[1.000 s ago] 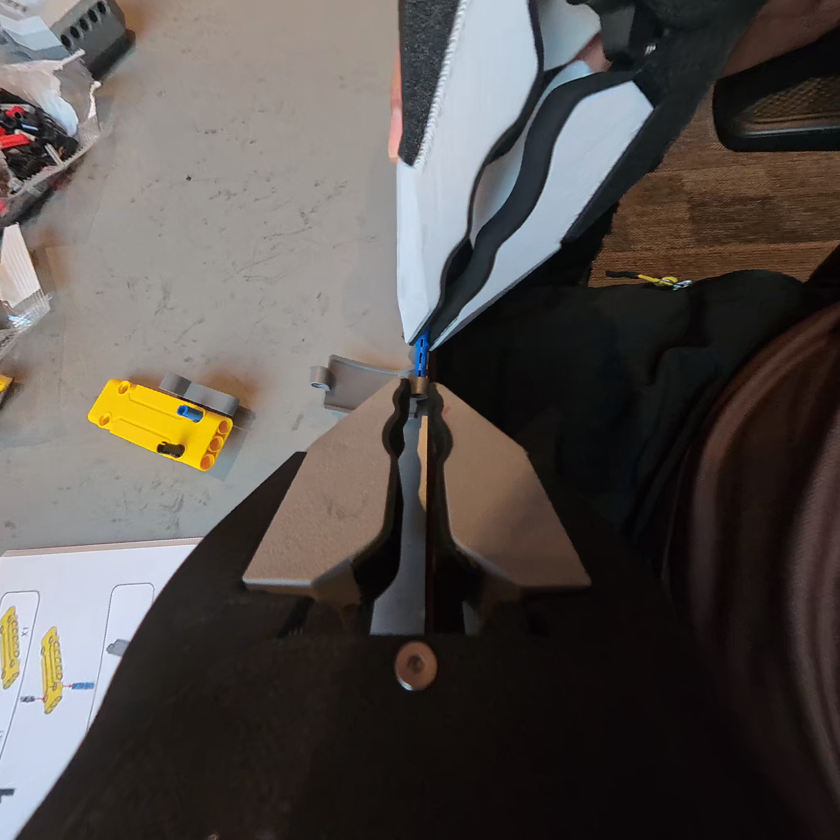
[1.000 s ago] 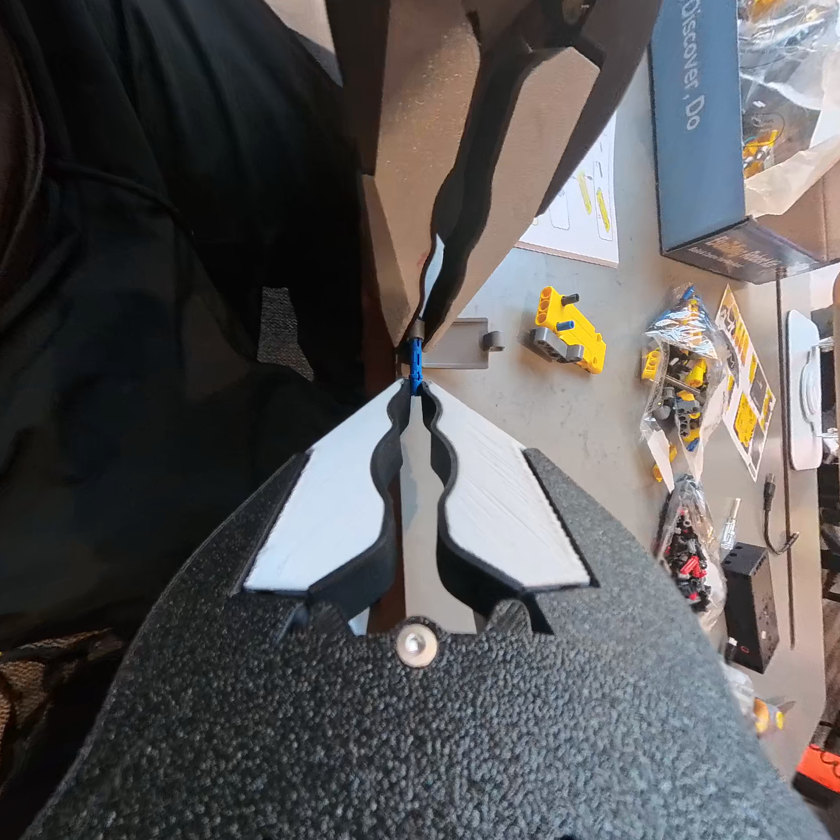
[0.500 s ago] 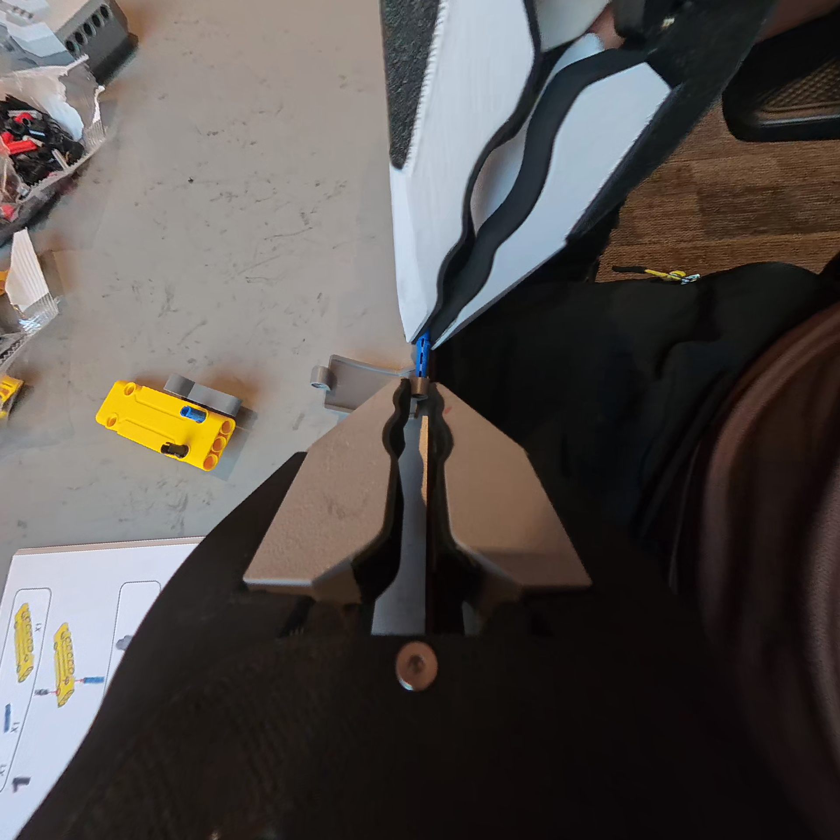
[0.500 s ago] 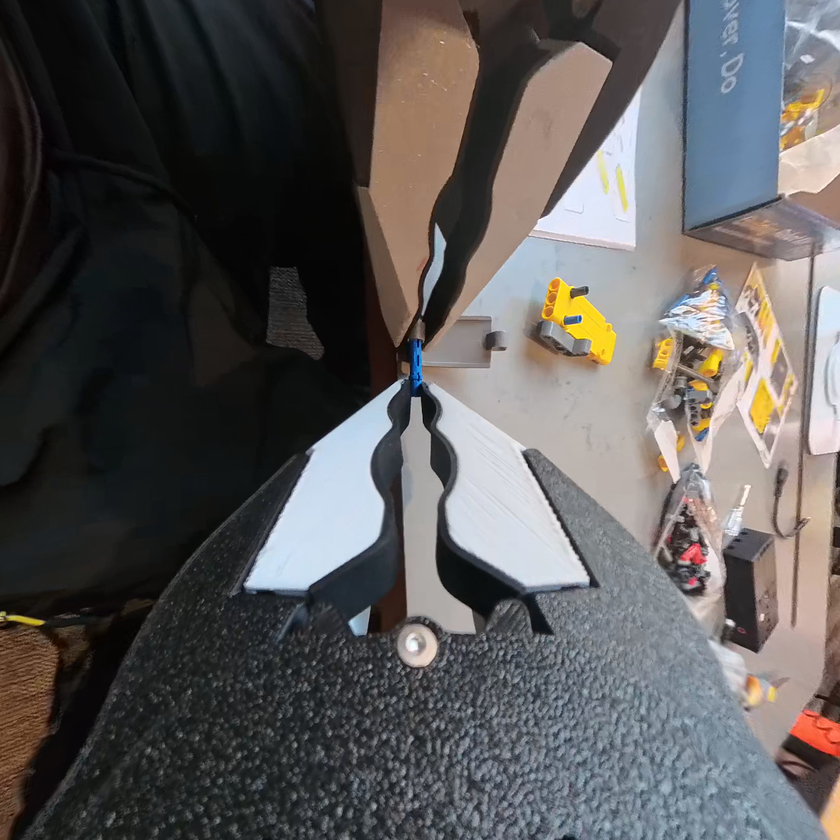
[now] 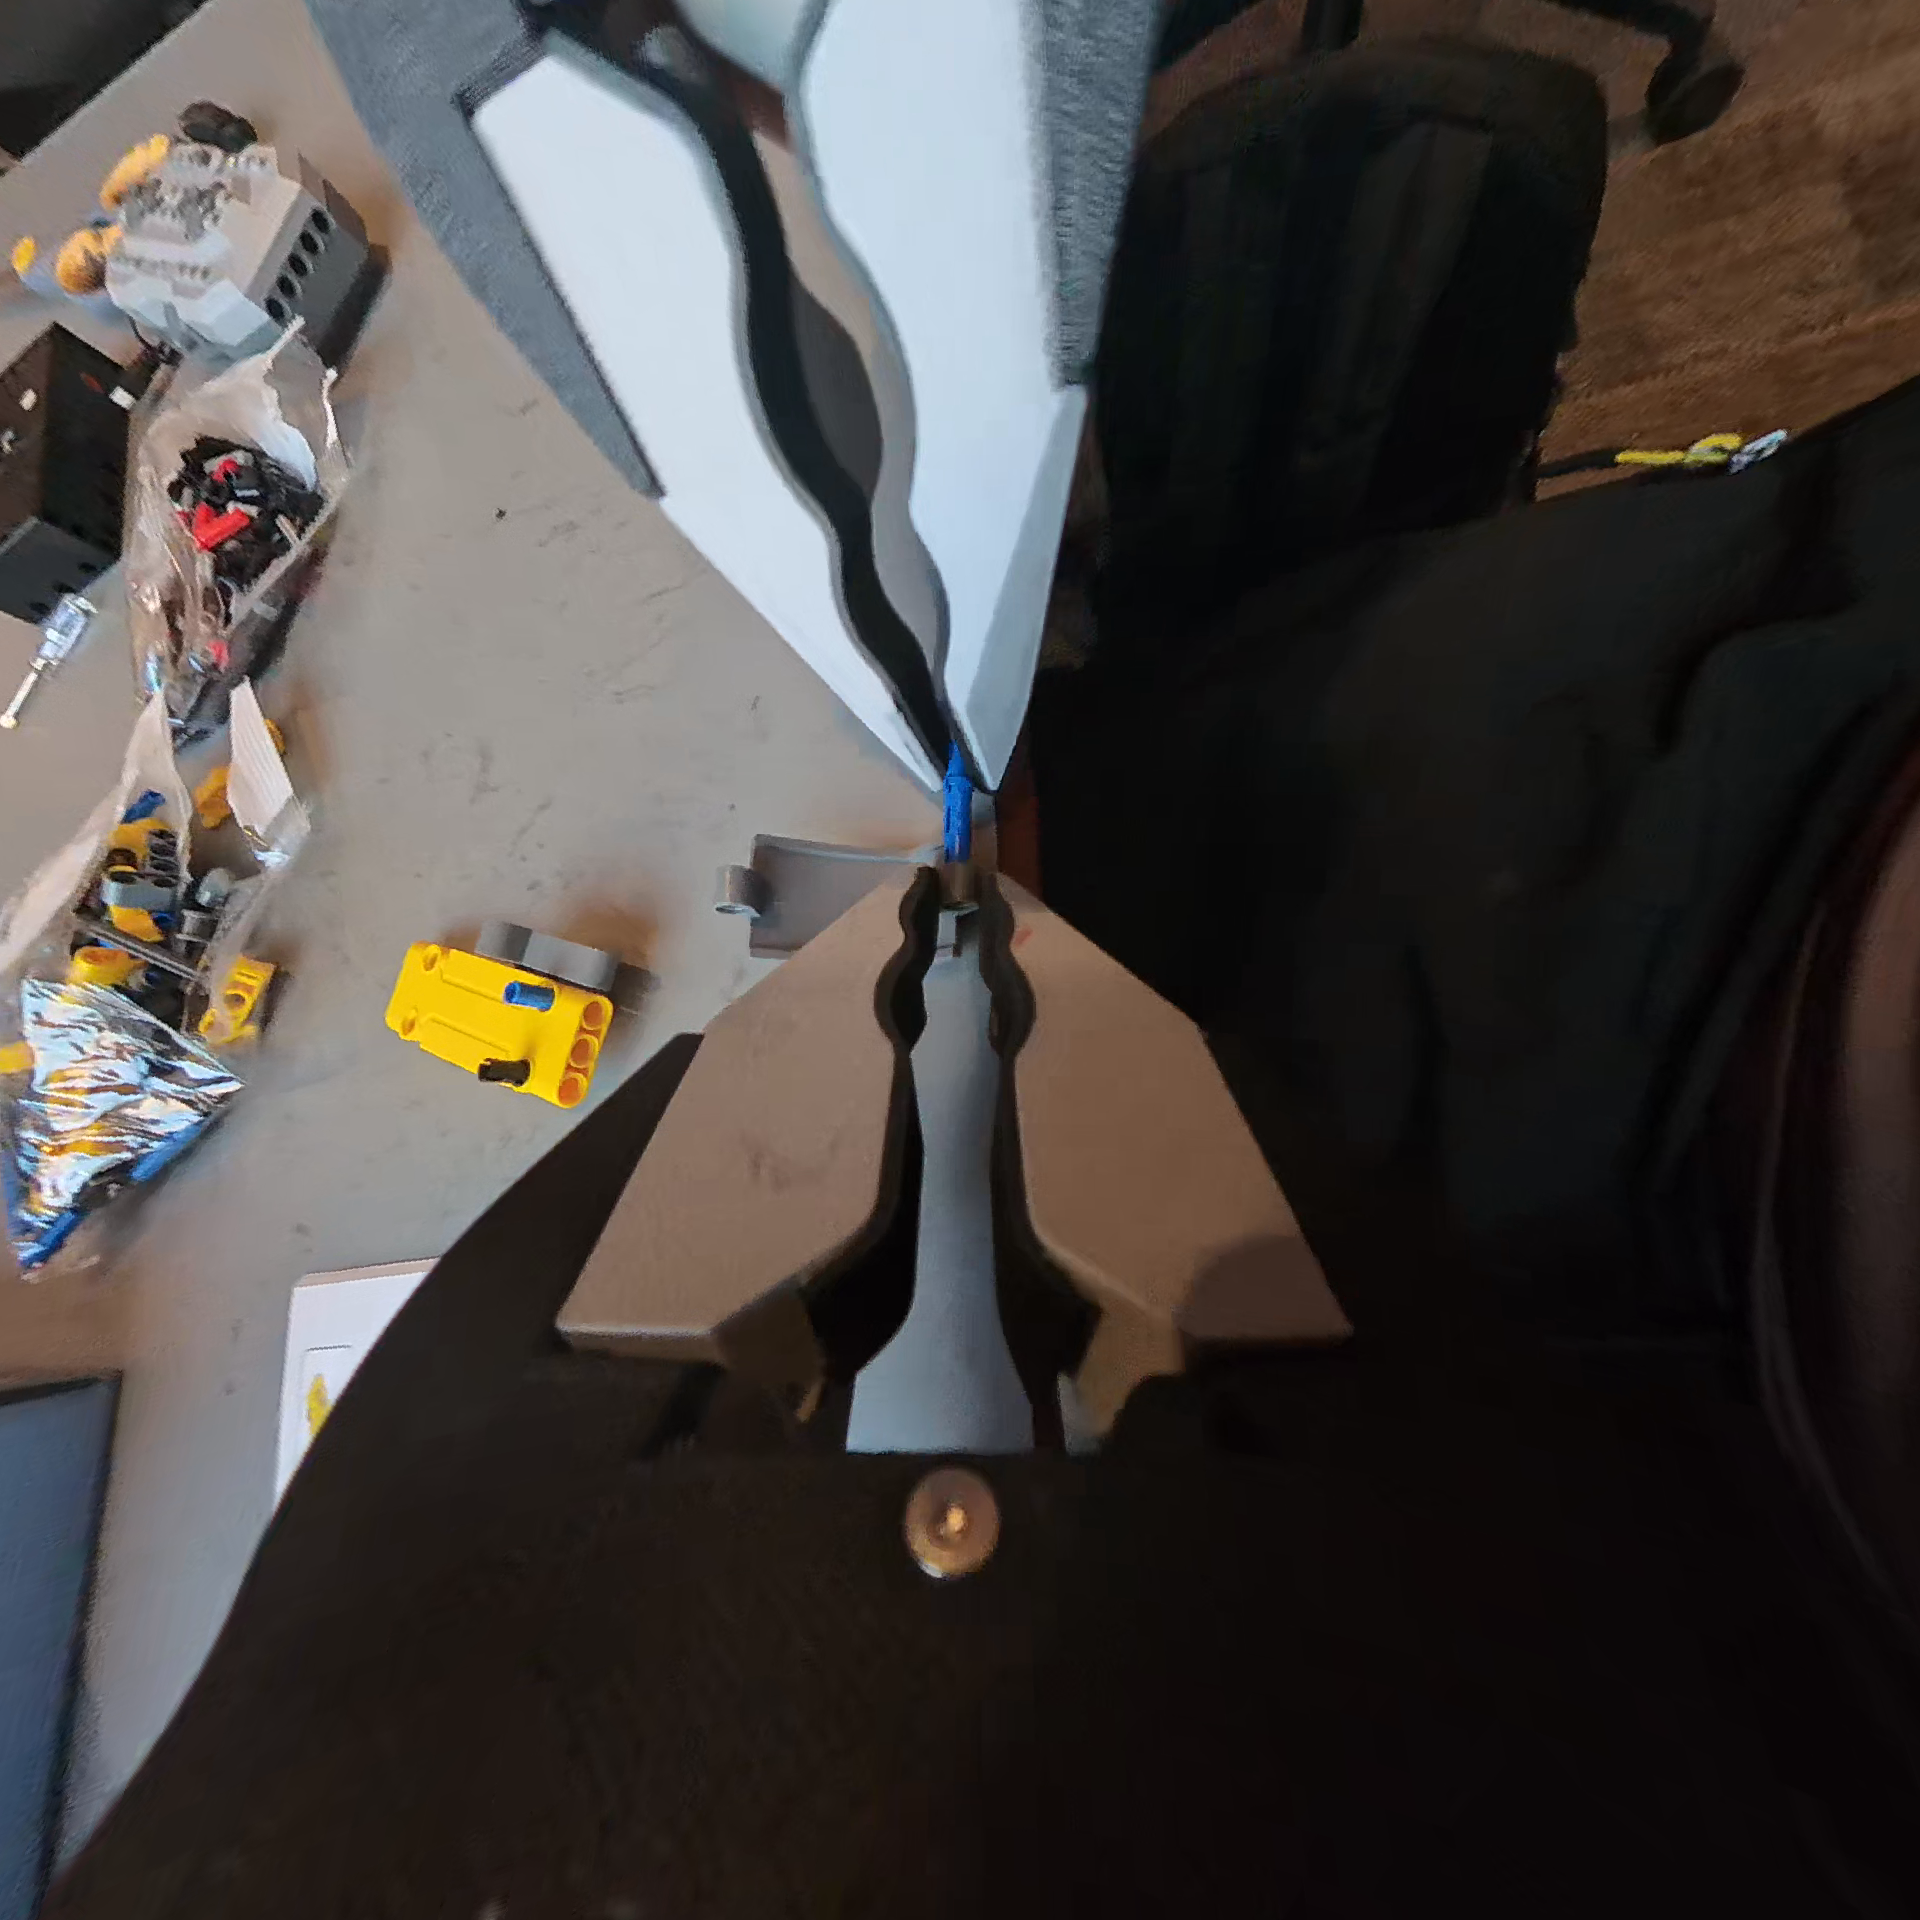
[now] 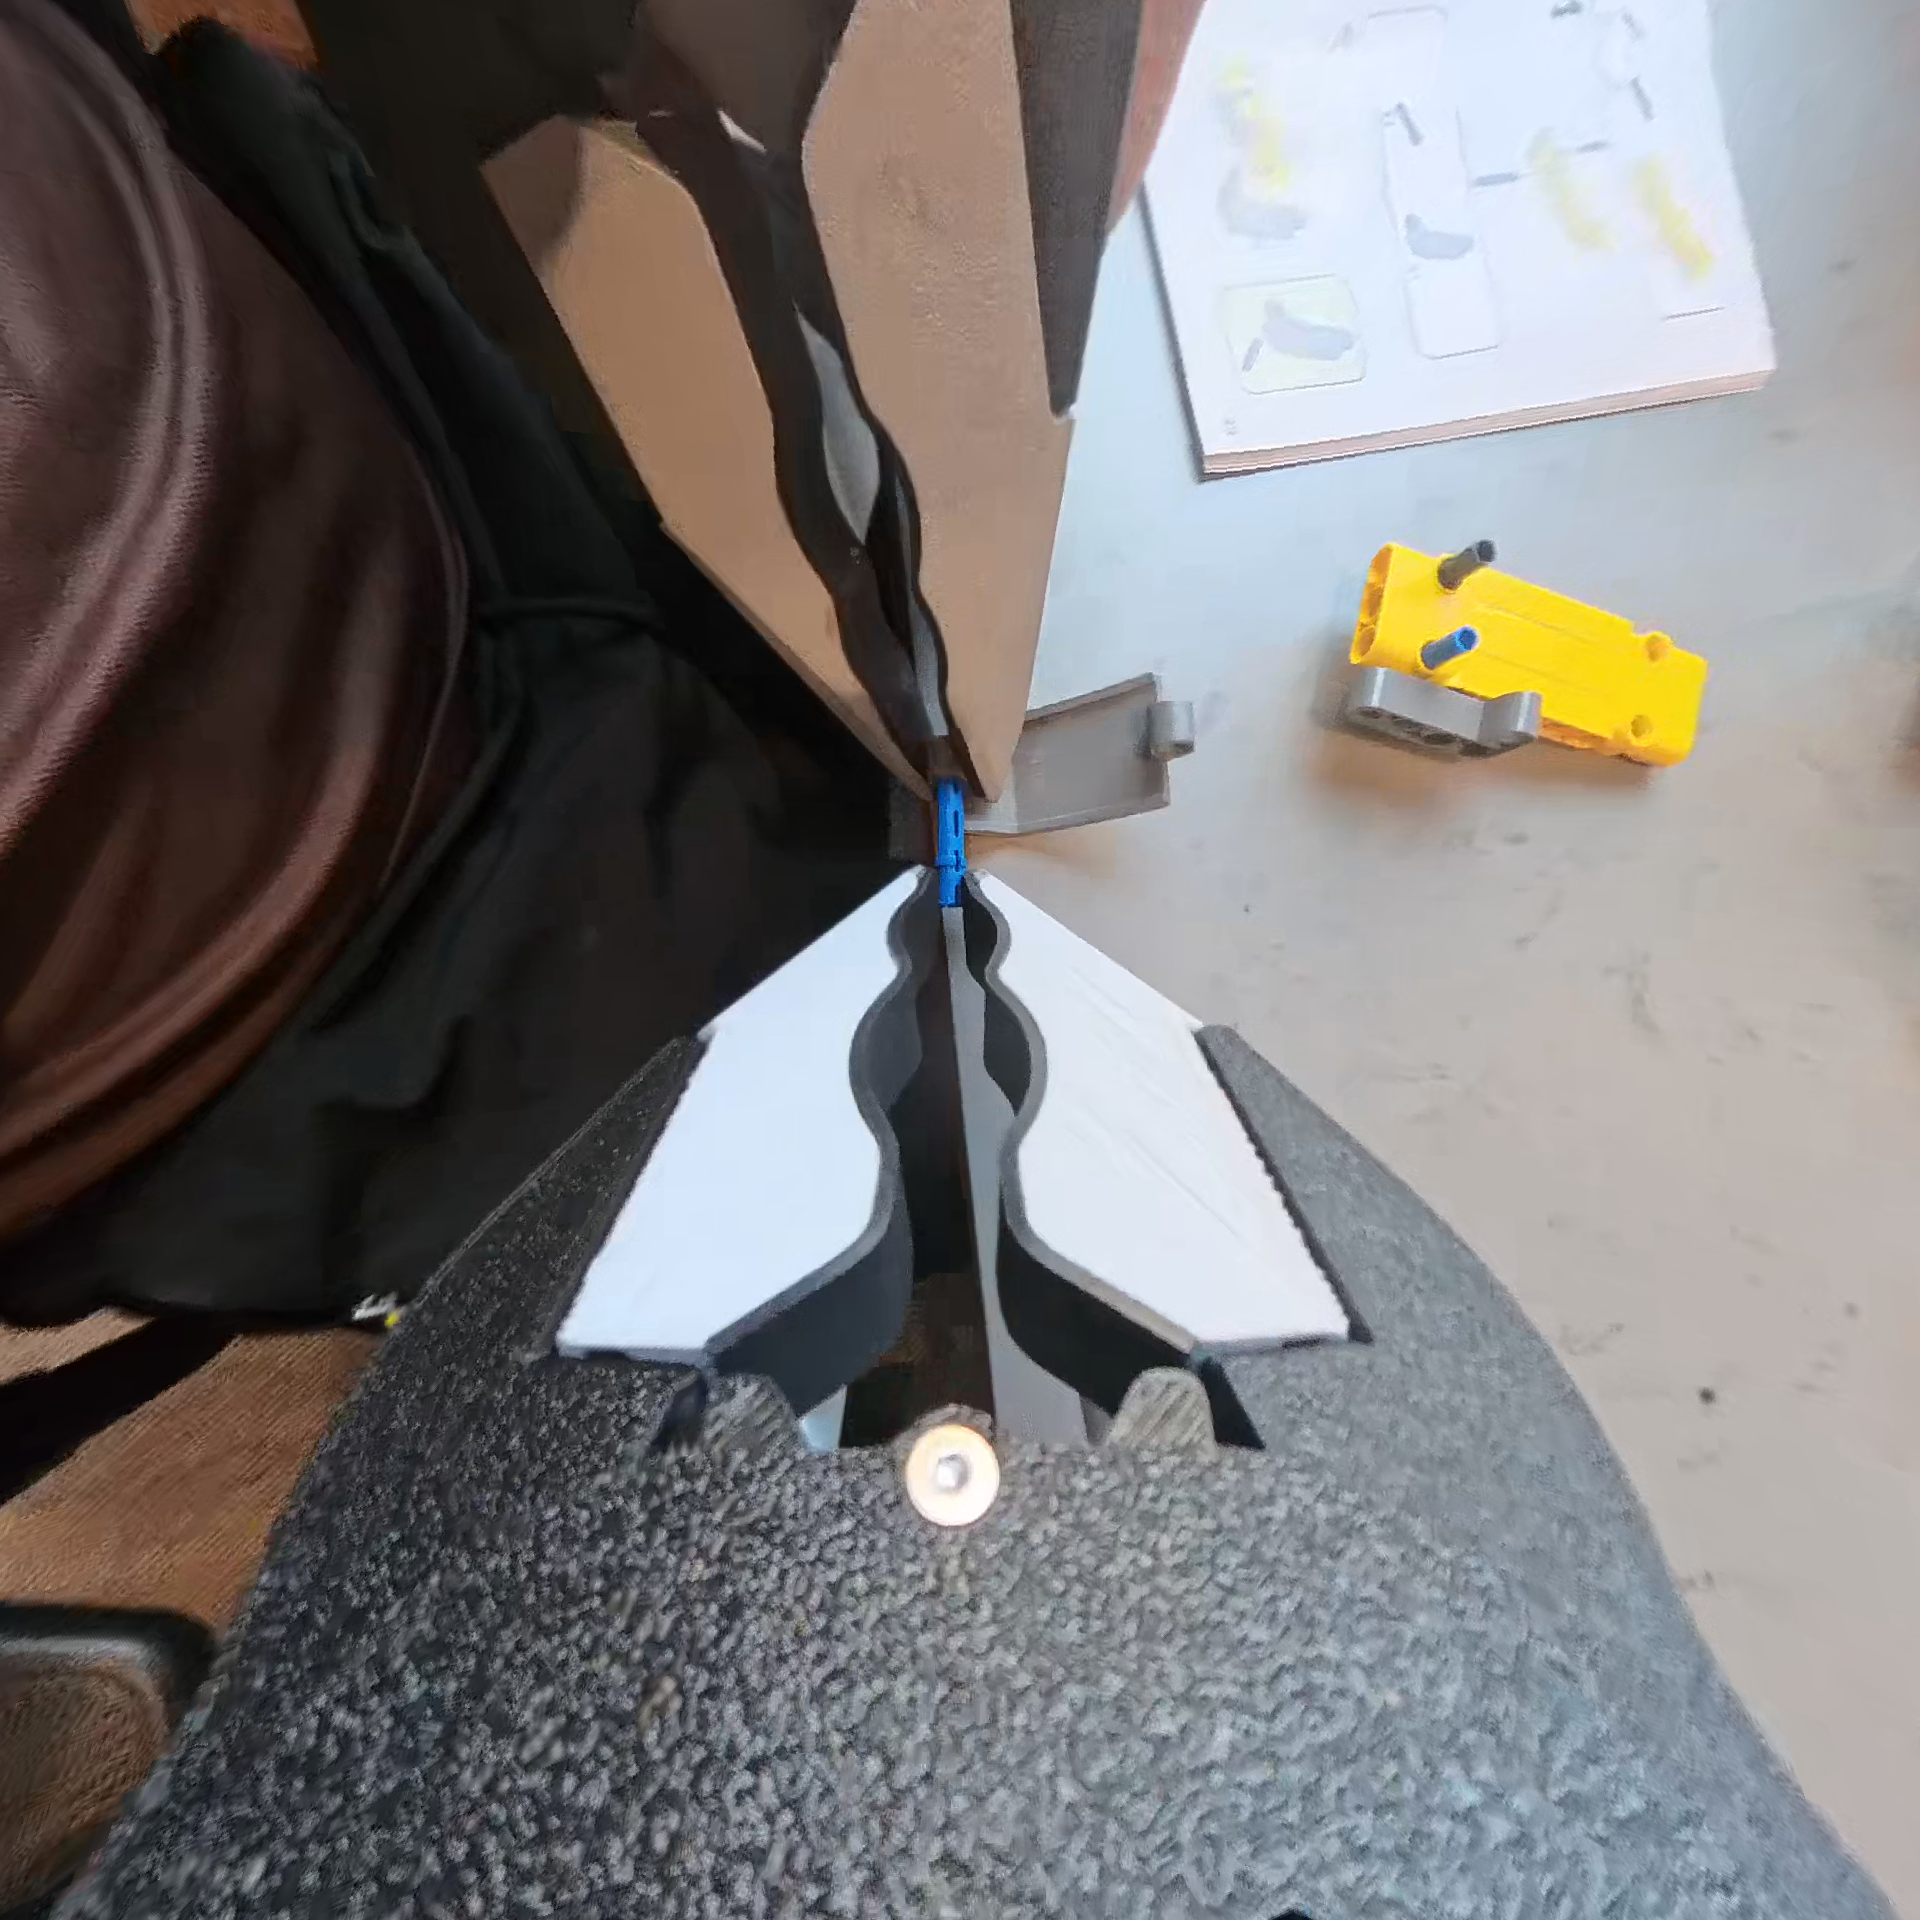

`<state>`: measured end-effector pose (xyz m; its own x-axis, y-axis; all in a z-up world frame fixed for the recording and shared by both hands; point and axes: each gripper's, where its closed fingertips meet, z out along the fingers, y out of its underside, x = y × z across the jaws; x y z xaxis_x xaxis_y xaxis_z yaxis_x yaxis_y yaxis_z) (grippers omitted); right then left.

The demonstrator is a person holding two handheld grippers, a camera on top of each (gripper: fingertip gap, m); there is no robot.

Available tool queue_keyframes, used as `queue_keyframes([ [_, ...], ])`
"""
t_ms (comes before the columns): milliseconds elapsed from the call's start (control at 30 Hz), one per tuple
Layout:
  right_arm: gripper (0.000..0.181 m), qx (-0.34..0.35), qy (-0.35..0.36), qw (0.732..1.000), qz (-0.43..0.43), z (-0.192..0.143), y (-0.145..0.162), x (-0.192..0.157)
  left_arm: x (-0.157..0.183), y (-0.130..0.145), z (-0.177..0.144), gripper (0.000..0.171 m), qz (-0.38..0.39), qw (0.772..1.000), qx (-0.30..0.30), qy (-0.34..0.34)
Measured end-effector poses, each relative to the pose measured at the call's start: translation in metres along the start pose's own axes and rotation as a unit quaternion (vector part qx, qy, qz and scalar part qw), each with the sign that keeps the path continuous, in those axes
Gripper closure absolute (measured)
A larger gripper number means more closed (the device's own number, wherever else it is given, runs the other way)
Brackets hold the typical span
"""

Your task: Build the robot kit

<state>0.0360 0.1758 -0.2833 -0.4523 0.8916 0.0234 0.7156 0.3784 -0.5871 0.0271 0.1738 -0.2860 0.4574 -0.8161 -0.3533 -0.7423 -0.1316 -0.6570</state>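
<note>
My right gripper [image 6: 951, 883], with white fingers, is shut on a small blue pin [image 6: 949, 821] that sticks out past its tips. My left gripper [image 5: 956, 896], with tan fingers, is shut on the end of a flat grey panel piece [image 5: 800, 894]. The two grippers meet tip to tip just above the grey table's edge [image 5: 520, 675]. The blue pin [image 5: 956, 816] touches the grey piece [image 6: 1091, 758] at the left gripper's tips. The right gripper shows at the top of the left wrist view [image 5: 961, 769]. The left gripper shows at the top of the right wrist view [image 6: 951, 769].
A yellow block with a grey beam and two pins [image 5: 499, 1023] lies on the table, also in the right wrist view [image 6: 1527, 675]. An instruction booklet [image 6: 1455, 208] lies beyond it. Bags of small parts [image 5: 218, 540] and a grey and black block [image 5: 239, 260] stand at the left. A person's dark clothing [image 5: 1455, 935] fills the right. The grippers are tip to tip, or close to it.
Both grippers have swung together, so more of the table and booklet shows. The pin and grey piece stay tip to tip. Both jaws stay shut.
</note>
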Motion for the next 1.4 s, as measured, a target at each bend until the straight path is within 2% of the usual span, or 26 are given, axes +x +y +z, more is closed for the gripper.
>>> queue_keyframes([
  [133,0.177,-0.035,-0.095,0.993,0.057,-0.002,0.001,-0.004,0.001,-0.001,0.001,0.167,0.038,0.999,-0.002,-0.006],
  [233,0.177,-0.072,-0.163,0.978,0.108,-0.003,0.001,-0.008,0.004,-0.001,0.001,0.166,0.077,0.997,-0.004,-0.018],
  [300,0.178,-0.084,-0.19,0.969,0.136,-0.003,0.0,-0.009,0.004,-0.001,0.001,0.166,0.076,0.997,0.0,-0.019],
  [467,0.177,-0.041,-0.216,0.956,0.192,-0.005,-0.012,-0.005,0.004,-0.001,0.001,0.166,0.053,0.999,0.008,-0.009],
  [600,0.177,-0.029,-0.169,0.972,0.158,-0.006,-0.012,-0.004,0.003,-0.001,0.001,0.166,0.022,1.0,0.01,-0.001],
  [767,0.178,0.05,-0.084,0.983,0.155,-0.004,-0.008,0.004,-0.007,0.002,0.001,0.167,-0.039,0.999,0.003,-0.001],
  [967,0.177,0.179,-0.026,0.962,0.206,-0.002,-0.011,0.006,-0.01,0.004,0.0,0.167,-0.049,0.999,0.006,0.01],
  [1200,0.177,0.22,0.004,0.953,0.207,-0.001,-0.016,-0.002,-0.003,0.004,-0.006,0.167,-0.013,0.999,0.027,0.044],
  [1300,0.176,0.25,0.021,0.951,0.178,-0.004,-0.028,-0.003,0.001,0.003,-0.02,0.166,0.006,0.995,0.068,0.077],
  [1400,0.177,0.257,0.044,0.956,0.135,-0.01,-0.041,-0.002,-0.005,0.003,-0.032,0.166,-0.014,0.99,0.1,0.096],
])
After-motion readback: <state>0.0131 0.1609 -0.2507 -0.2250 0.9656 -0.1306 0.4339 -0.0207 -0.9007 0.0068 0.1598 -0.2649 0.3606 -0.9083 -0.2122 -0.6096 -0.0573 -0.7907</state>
